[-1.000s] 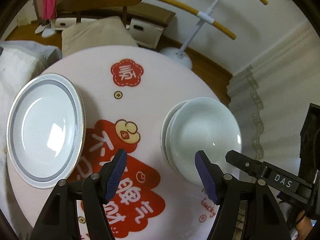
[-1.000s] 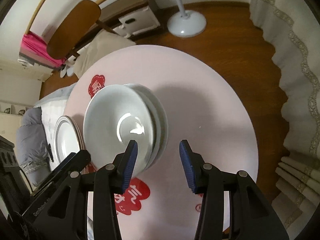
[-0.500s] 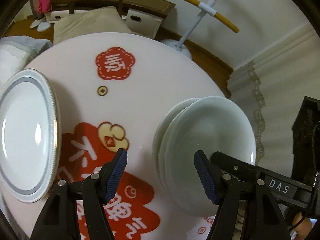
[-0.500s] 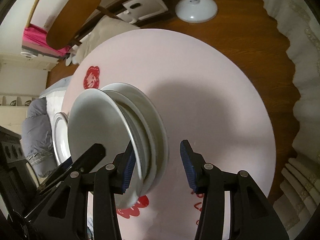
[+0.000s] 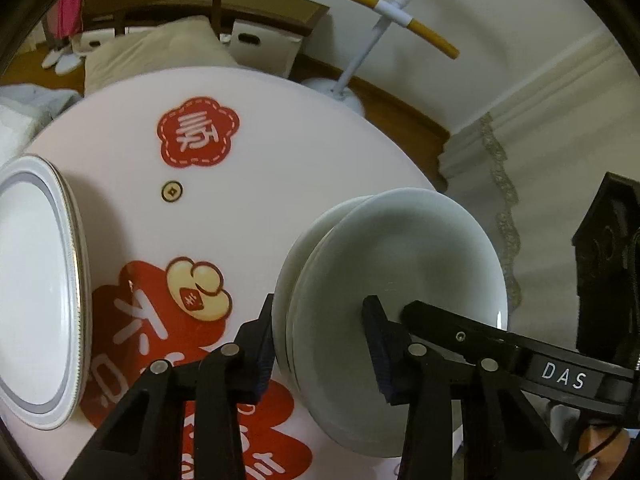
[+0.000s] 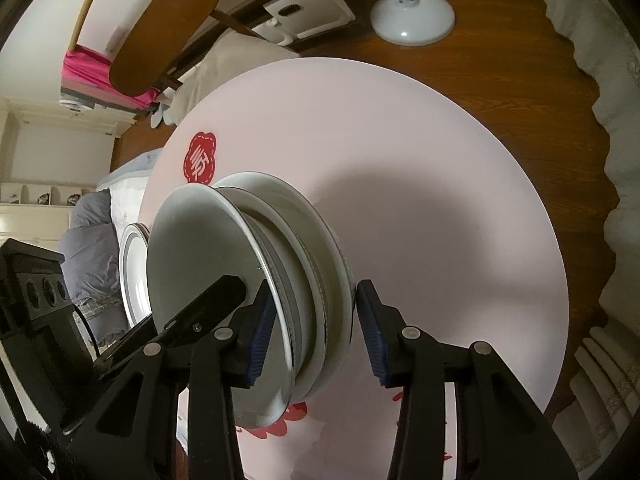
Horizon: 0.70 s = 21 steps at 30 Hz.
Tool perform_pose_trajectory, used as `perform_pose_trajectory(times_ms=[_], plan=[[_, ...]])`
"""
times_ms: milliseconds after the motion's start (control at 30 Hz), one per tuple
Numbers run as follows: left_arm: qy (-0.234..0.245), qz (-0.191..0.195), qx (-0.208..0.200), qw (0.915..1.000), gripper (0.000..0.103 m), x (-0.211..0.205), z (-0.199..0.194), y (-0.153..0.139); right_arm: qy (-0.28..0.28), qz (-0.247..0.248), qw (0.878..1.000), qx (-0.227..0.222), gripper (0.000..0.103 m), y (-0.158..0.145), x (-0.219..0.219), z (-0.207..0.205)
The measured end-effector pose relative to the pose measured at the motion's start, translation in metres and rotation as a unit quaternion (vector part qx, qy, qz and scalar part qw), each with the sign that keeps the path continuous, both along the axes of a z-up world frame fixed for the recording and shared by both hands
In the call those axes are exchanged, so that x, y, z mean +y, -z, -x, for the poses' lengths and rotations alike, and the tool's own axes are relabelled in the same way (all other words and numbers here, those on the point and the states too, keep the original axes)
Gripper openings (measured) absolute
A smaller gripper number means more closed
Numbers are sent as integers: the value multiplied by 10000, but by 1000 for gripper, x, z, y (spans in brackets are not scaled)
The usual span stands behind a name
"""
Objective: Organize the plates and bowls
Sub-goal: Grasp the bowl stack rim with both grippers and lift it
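**A:** Start at the left. What's out there?

**B:** A grey-rimmed plate (image 5: pixel 36 280) lies flat at the left edge of the round pink table (image 5: pixel 280 152), well apart from everything else. I can't say whether another plate sits under it. Red flower-shaped prints run across the tabletop beside it.

**A:** And the bowls?

**B:** The stack of white bowls (image 5: pixel 420 248) stands to the right of the middle, nested one in another. In the right wrist view the top bowl (image 6: pixel 192 248) sits tilted, with its left side raised off the ones below.

**A:** What is the left gripper doing?

**B:** The left gripper (image 5: pixel 320 312) points steeply down over the stack's left rim. One blue pad is against the outside of the rims and the other lies on the inside of the top bowl. Its jaws have just been closing, and they now look clamped on that rim.

**A:** And the right one?

**B:** The right gripper (image 6: pixel 314 300) straddles the opposite rim. Its left pad (image 6: pixel 260 336) is inside the top bowl, touching it. Its right pad (image 6: pixel 370 332) stands just beside the outer wall of the lowest bowl, with a thin gap showing. Those jaws have been closing too, but they are still apart, with the stack's edge between them.

**A:** Anything further right?

**B:** Bare tabletop, then wooden floor with a white lamp base (image 6: pixel 412 20) on it.
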<state>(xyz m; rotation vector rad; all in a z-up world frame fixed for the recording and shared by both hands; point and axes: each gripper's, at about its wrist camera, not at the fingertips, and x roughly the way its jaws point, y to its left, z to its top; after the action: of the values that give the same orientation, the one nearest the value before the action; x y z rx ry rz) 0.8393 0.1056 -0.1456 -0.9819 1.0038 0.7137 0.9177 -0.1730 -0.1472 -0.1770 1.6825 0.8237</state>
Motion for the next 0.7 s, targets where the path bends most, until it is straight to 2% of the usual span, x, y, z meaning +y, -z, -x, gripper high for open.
perform_pose_trajectory(times_ms=[300, 700], plan=[[-75, -97, 12, 9999, 28, -2, 7, -2, -126, -1, 9998, -147, 39, -4, 1, 3], [-27, -168, 103, 9998, 26, -20, 22, -15, -551, -27, 9980, -298, 37, -6, -1, 23]])
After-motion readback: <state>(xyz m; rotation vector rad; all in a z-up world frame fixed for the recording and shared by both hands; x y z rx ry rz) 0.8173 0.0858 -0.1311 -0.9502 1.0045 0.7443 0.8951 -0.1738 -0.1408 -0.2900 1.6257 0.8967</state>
